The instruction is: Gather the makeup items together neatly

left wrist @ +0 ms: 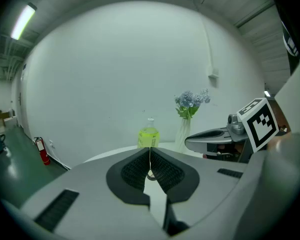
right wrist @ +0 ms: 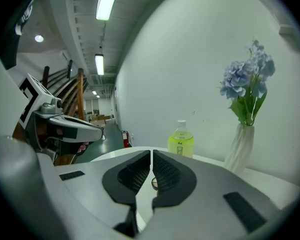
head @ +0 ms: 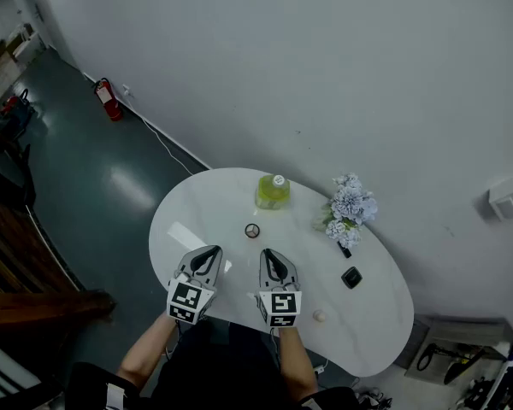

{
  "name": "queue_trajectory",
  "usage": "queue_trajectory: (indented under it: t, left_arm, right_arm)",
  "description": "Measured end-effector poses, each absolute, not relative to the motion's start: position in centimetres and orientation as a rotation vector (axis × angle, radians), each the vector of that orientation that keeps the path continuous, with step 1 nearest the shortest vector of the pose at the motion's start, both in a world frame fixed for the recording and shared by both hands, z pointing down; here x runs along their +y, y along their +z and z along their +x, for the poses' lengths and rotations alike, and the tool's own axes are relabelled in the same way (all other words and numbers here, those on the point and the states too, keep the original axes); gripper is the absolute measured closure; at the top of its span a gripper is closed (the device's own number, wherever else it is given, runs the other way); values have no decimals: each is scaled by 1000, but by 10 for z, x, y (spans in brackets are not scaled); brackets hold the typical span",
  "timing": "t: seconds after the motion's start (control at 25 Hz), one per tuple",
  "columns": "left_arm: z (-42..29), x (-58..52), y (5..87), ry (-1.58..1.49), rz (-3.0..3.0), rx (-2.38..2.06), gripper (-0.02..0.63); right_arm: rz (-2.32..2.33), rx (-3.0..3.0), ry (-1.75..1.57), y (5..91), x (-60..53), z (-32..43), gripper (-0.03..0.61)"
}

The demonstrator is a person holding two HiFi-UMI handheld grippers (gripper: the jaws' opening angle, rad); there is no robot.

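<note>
Makeup items lie scattered, none gathered yet. The small round compact (head: 252, 231) sits just ahead of both claws, between the lines of their tips and a bit nearer the right gripper (head: 268, 254). It shows through the gap below the closed tips in both gripper views. The black square case (head: 351, 277) lies off to the right gripper's right, well apart from it. The small beige piece (head: 320, 316) sits right of and behind that gripper's tips, near the table's near edge. All three are well apart from each other, so by my read the whole gathering is left to do.

Left gripper (head: 212, 252): jaws together, pads meeting, nothing between them. Right gripper: jaws together too, empty. Both are held side by side over the near part of the white table (head: 197, 212), pointing forward and slightly down toward the compact. This looks like a lined-up start, with the compact probably the first pick or the gather spot. The jaws must part before any grasp.

Further out, the yellow-green bottle (head: 273, 191) stands ahead of the right gripper, past the compact. The vase of blue flowers (head: 350, 207) is ahead and to its right. Neither is makeup, so they likely stay put. The vase could tip on a careless reach for the black case.
</note>
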State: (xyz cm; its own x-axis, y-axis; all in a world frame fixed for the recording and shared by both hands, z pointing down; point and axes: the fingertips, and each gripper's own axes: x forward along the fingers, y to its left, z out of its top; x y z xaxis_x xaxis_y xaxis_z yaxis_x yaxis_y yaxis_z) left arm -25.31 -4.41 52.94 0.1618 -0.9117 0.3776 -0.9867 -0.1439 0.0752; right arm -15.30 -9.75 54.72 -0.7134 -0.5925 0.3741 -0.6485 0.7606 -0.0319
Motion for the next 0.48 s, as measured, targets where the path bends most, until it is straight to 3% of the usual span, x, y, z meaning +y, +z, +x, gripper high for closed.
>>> queue_trajectory:
  t: [0.48]
  left_arm:
    - [-267, -46, 606, 365, 1997, -1776, 594]
  right_arm:
    - [863, -2521, 323, 634, -119, -165, 537]
